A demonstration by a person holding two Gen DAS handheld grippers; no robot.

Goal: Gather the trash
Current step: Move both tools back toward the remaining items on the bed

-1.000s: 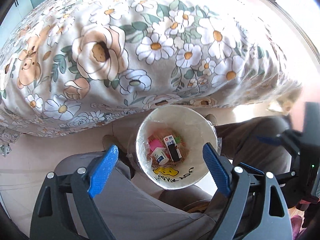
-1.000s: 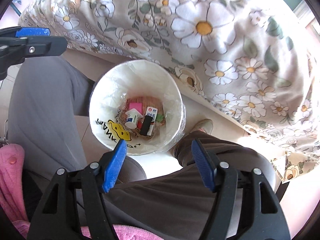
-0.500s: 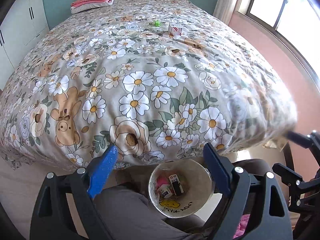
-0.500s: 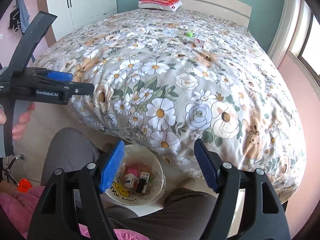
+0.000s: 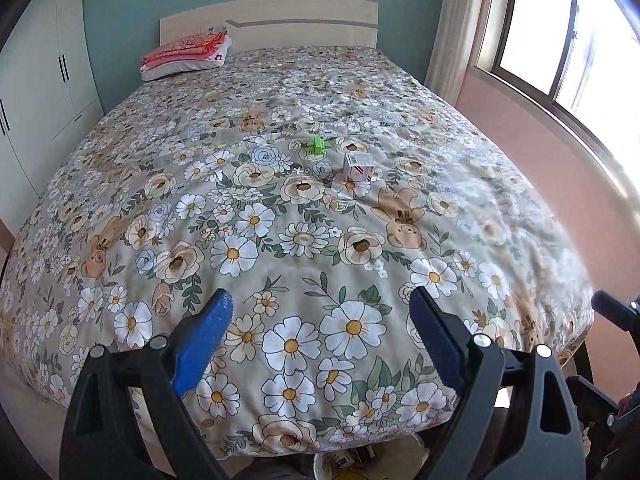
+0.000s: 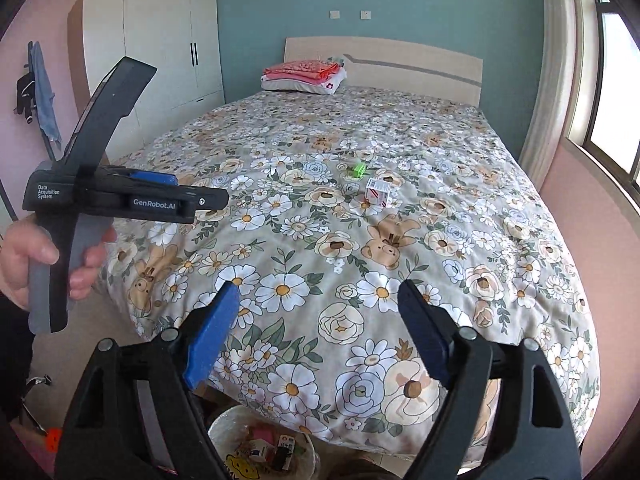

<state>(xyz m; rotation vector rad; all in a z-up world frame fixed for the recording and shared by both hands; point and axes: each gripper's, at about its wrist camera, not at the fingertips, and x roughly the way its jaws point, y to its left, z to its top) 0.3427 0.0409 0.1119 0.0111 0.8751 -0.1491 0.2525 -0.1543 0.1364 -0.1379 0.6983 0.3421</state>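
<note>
A small white and red box [image 5: 359, 167] and a small green piece [image 5: 318, 144] lie on the floral bedspread [image 5: 256, 216], mid-bed; both also show in the right wrist view, the box [image 6: 378, 192] and the green piece [image 6: 359, 169]. A white trash bin [image 6: 224, 432] holding several scraps stands on the floor at the foot of the bed; its rim peeks in the left wrist view [image 5: 320, 465]. My left gripper [image 5: 320, 312] is open and empty above the bed's foot. My right gripper [image 6: 318, 300] is open and empty. The left gripper shows from the side in the right wrist view [image 6: 216, 200].
A pillow with folded red cloth [image 5: 188, 54] lies by the headboard [image 5: 280, 20]. A white wardrobe [image 6: 160, 40] stands at the left wall. Windows [image 5: 560, 40] line the right wall. The person's legs are near the bin.
Both grippers tilted up from looking down into the bin to looking across the bed. The bin slid to the bottom edge of both views. Both stay open and empty.
</note>
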